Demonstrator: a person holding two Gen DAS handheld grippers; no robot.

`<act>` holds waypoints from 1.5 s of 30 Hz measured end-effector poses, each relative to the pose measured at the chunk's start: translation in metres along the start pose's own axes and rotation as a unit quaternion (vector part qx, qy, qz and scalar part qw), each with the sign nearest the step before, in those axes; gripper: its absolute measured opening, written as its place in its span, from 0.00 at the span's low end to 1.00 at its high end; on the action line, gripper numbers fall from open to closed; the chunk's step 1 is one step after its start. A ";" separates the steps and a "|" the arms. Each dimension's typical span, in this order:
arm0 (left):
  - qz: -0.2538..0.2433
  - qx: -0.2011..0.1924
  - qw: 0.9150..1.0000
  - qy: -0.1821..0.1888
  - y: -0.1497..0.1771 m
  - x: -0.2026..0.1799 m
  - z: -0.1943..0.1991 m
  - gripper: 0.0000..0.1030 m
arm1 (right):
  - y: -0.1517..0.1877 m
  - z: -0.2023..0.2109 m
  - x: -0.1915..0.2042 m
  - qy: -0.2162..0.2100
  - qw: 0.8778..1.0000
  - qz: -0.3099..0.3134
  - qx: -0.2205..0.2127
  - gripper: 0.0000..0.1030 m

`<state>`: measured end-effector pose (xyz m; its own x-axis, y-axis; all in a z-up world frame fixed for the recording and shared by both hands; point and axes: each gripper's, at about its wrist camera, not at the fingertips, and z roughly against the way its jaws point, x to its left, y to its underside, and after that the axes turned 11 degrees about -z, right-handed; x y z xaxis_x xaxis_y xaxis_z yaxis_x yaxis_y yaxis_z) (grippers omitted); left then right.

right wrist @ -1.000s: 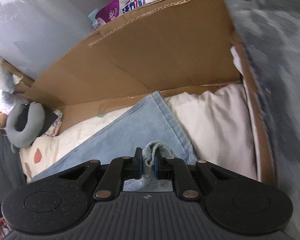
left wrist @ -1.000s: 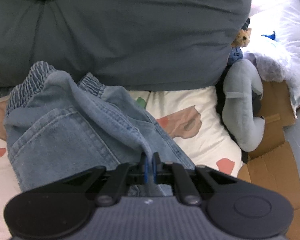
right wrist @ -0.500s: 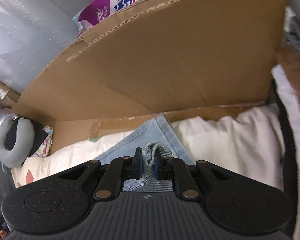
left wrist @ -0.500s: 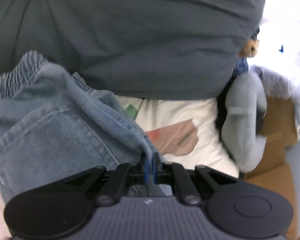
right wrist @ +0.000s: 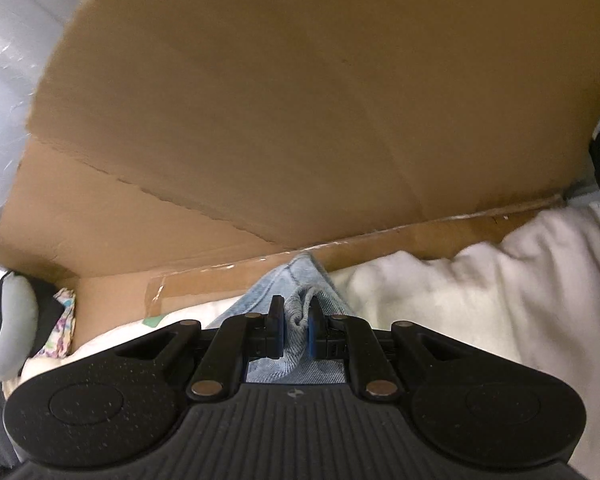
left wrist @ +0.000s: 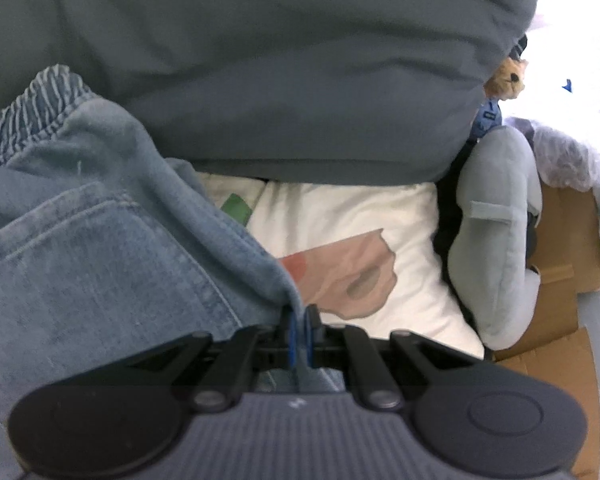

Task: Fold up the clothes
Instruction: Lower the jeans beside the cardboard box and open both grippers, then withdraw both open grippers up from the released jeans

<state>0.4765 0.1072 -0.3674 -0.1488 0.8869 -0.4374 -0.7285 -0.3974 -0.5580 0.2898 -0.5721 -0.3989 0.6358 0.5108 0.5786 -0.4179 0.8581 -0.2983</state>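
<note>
1. Left tool (left wrist: 300, 326): jaws nearly together, pinching a thin edge of the jeans (left wrist: 100, 264). Right tool (right wrist: 296, 326): jaws narrow, clamped on a bunched fold of the jeans (right wrist: 300, 280).
2. Location: in the left view the jeans fill the left half of the frame, lying over a white printed sheet (left wrist: 340, 220). The elastic waistband (left wrist: 24, 112) sits at upper left, against a dark grey duvet (left wrist: 300, 60). In the right view only a narrow strip of denim shows at lower centre, its tip touching or just short of a cardboard wall (right wrist: 300, 100); I cannot tell which.
3. Progress, judged: early to middle. Both tools hold cloth; no finished, flat fold is visible. A back pocket faces up at left. What remains: lay the held part down, smooth it, fold further.
4. Orientation: in the left view the waistband points to upper left. The long axis cannot be read from either view, since most of the legs are hidden beneath the tools.
</note>
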 end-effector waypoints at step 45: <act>-0.259 0.121 0.958 0.042 0.025 -0.136 0.013 0.32 | -0.015 0.026 0.005 -0.077 0.996 0.009 -0.041 0.42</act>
<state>0.4699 -0.0200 -0.3125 0.3205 0.9243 -0.2072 -0.8249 0.1648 -0.5408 0.2823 -0.5838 -0.3722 0.5183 0.5177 0.6807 -0.3705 0.8533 -0.3669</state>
